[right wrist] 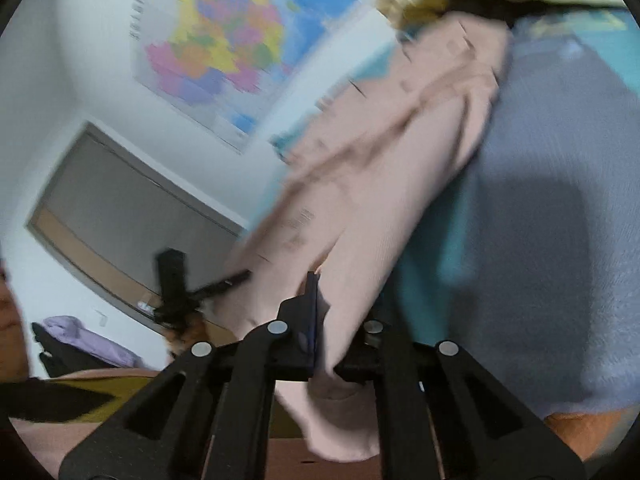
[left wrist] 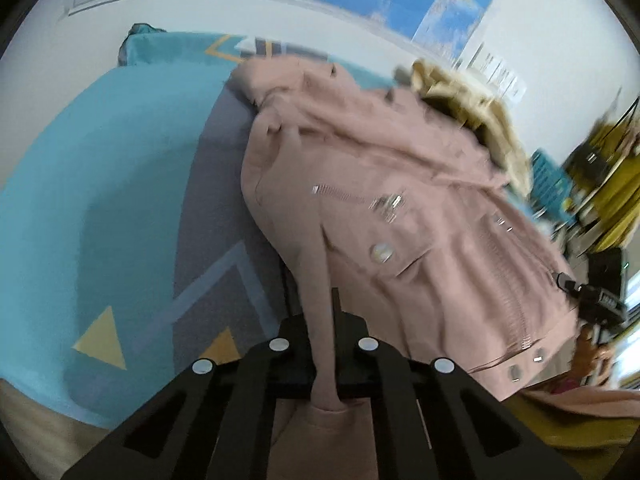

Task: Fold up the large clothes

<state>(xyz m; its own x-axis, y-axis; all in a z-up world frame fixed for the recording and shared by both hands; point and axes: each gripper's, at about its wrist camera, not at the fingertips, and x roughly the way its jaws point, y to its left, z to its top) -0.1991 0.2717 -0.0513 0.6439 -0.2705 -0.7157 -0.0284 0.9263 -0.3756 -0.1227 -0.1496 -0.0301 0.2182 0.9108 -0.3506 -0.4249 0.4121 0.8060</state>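
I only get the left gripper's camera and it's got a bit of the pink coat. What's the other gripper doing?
Observer: The right gripper is shut on the pink jacket too, pinching a fold near its edge.
Operator: What's behind it on that side?
Observer: A colourful map hangs on the wall, with a grey board beside it.
Operator: Anything else lying around?
Observer: A purple cloth lies on something dark, low at the left of that view.
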